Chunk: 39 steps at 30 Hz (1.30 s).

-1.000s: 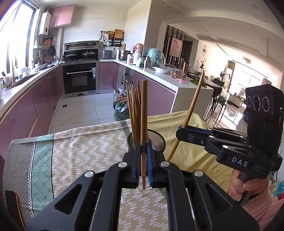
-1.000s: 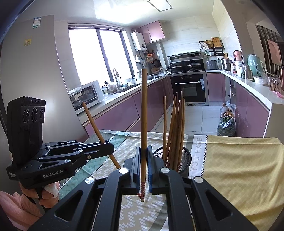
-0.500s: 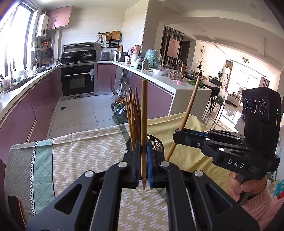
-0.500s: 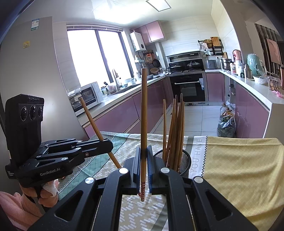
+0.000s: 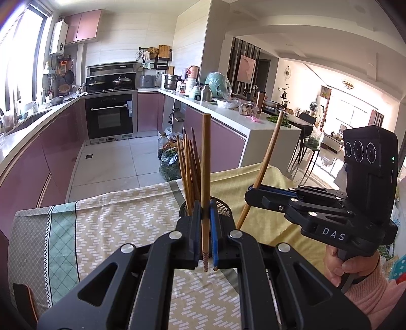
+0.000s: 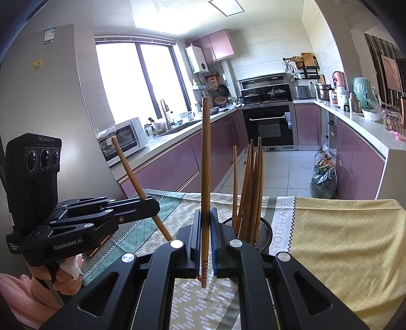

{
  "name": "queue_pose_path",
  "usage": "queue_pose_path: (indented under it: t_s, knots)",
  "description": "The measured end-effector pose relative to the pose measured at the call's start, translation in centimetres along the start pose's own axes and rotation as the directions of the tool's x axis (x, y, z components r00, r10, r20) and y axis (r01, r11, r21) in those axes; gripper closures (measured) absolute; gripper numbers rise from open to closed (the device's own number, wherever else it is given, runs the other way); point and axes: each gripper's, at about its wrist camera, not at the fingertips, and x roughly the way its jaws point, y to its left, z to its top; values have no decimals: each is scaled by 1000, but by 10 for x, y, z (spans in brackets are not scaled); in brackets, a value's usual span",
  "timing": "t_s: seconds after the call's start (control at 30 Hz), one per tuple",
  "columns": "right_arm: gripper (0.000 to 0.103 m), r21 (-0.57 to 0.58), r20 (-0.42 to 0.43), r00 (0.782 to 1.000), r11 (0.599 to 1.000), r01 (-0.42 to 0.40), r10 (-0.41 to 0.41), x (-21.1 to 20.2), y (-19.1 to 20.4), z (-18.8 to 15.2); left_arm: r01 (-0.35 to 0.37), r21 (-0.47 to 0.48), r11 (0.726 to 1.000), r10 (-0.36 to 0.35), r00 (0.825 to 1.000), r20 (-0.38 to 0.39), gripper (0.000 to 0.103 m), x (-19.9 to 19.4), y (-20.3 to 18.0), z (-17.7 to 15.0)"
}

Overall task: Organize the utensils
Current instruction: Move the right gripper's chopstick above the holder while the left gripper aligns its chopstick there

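Wooden chopstick (image 5: 205, 177) stood upright, clamped in left claw (image 5: 206, 228); right claw (image 6: 206, 228) gripped second chopstick (image 6: 205, 177). Both hovered over patterned table (image 5: 114, 228) beside mesh holder (image 6: 265, 234) of chopsticks (image 6: 251, 190).

Sunlit kitchen with mauve cabinets opens onto a bright living area.

A wide window (image 6: 142, 83) floods the white counter (image 6: 162, 144) and its microwave (image 6: 121, 138) with daylight; a black built-in oven (image 5: 109, 116) sits under the hob against white tiled walls (image 5: 121, 40), with pink wall cupboards (image 5: 81, 25) above. Pale floor tiles (image 5: 109, 162) run between the cabinet rows. A ceiling panel light (image 6: 225, 5) glows overhead, and a framed picture (image 5: 247, 67) hangs near the dining chairs (image 5: 305, 121).
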Motion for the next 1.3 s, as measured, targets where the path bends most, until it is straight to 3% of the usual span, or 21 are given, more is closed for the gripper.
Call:
queue_pose_path:
  t_s: [1.3]
  knots:
    - [97, -3, 25, 1000, 1000, -11, 11, -4, -6, 19, 24, 24, 999, -24, 999, 27, 96, -9, -10, 25]
